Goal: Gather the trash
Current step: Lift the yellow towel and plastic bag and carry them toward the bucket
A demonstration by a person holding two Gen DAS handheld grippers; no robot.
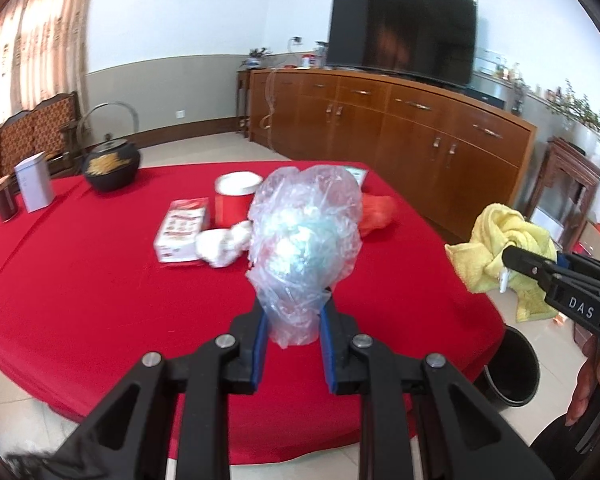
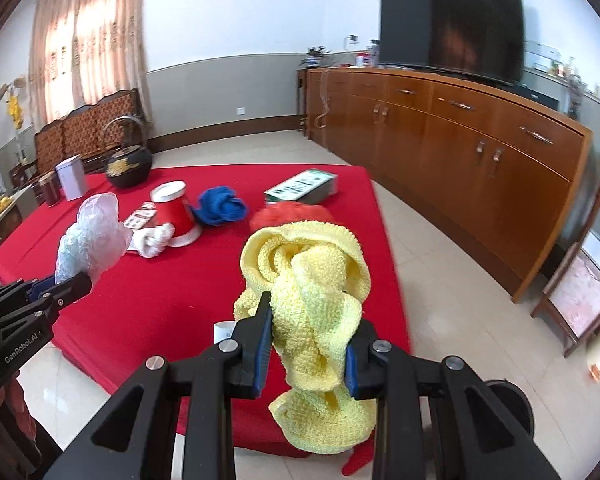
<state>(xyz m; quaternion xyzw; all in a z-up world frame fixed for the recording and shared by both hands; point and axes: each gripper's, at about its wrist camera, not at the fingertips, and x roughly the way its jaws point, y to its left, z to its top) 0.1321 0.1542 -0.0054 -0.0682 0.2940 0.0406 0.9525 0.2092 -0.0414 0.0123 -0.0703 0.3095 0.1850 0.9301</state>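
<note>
Pinching a crumpled plastic bag (image 1: 304, 240) in the left gripper (image 1: 292, 312) and a yellow cloth (image 2: 312, 292) in the right gripper (image 2: 308, 332), we held both clear of the red tablecloth (image 1: 100, 280), probably to reach the black bin (image 1: 508, 368).

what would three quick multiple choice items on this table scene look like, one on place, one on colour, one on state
1. Where is the black bin?
A. on the table
B. on the floor past the table's edge
C. on the sideboard

2. What colour is the cloth held in the right gripper?
A. yellow
B. blue
C. white

3. How is the left gripper?
A. open and empty
B. shut on a clear plastic bag
C. shut on a paper cup

Answers: 1 B, it stands on the tiles beside the red tablecloth; 2 A, pale yellow knit between the jaws; 3 B, the bag's neck is pinched between the jaws.
</note>
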